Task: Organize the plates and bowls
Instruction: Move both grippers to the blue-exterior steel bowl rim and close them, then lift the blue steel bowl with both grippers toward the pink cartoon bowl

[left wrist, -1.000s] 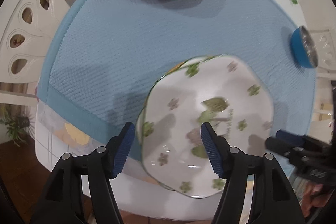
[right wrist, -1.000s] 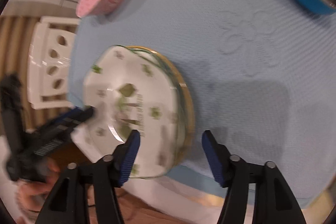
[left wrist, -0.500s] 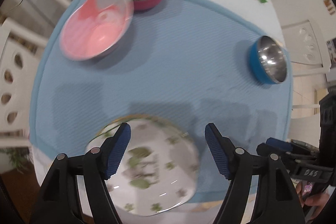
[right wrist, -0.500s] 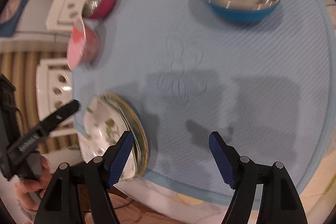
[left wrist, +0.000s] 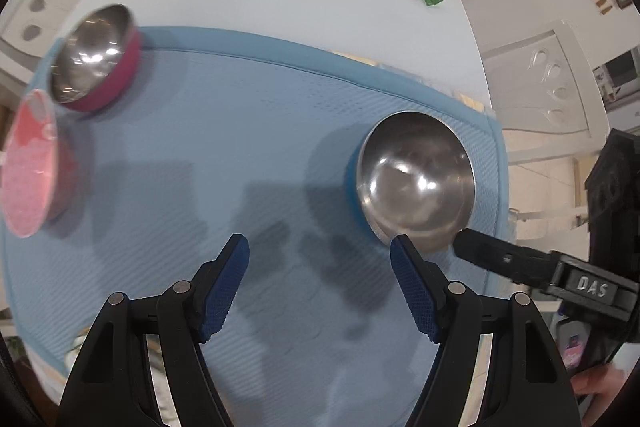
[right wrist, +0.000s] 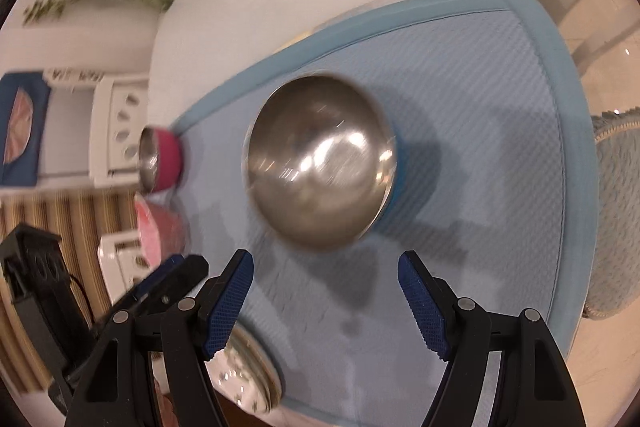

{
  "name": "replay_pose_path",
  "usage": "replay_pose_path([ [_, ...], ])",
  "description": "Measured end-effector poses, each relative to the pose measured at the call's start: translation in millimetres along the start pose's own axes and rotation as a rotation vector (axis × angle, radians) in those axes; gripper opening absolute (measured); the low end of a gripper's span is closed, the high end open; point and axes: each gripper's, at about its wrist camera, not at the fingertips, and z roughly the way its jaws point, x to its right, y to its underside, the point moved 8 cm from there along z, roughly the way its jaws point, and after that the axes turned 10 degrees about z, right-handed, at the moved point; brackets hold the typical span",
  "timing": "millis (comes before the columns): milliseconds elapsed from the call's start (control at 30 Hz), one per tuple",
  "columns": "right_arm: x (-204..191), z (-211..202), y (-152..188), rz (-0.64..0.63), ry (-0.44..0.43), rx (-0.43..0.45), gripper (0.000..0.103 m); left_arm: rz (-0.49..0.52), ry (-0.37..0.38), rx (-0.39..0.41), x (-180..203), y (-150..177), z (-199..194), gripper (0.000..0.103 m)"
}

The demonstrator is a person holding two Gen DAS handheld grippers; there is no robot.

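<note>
Our left gripper (left wrist: pixel 320 267) has glossy black plastic arms with round silver rivets at the joints, and its fingers (left wrist: pixel 226 287) carry blue, finely ribbed pads. Our right gripper (right wrist: pixel 324 291) is built the same way; seen from the left wrist, its black body bears a raised white "DAS" label. Just below that label, a bit of bare skin of our right hand (left wrist: pixel 600 381) shows.

The left gripper (left wrist: pixel 320 253) and right gripper (right wrist: pixel 325 269) both hover with blue-padded fingers (left wrist: pixel 226 277) spread wide, nothing between them.
</note>
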Motion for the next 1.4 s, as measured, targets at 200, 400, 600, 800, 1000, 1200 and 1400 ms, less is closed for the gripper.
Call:
replay_pose_path([
  [200, 15, 27, -16, 0.065, 0.011, -0.021, 0.073, -0.044, 0.017, -0.05, 5, -6, 39, 0.071],
  [400, 16, 39, -26, 0.046, 0.036, -0.014, 0.073, -0.045, -0.025, -0.075, -2, -9, 58, 0.071],
  [600, 18, 48, -33, 0.051, 0.024, 0.006, 0.065, -0.033, -0.032, -0.1, -3, -12, 76, 0.071],
  [800, 19, 52, -40, 0.053, 0.027, 0.037, 0.051, -0.007, -0.025, -0.102, 1, -16, 86, 0.066],
  [1000, 15, 54, -43, 0.013, 0.069, 0.048, 0.03, 0.012, 0.039, -0.074, 14, -20, 87, 0.036],
  [1200, 4, 57, -40, -0.051, 0.079, 0.037, 0.022, -0.005, 0.042, -0.051, 13, -21, 84, 0.019],
  [1400, -14, 66, -31, -0.082, 0.069, 0.014, 0.02, -0.058, 0.032, -0.049, -12, -14, 75, 0.019],
])
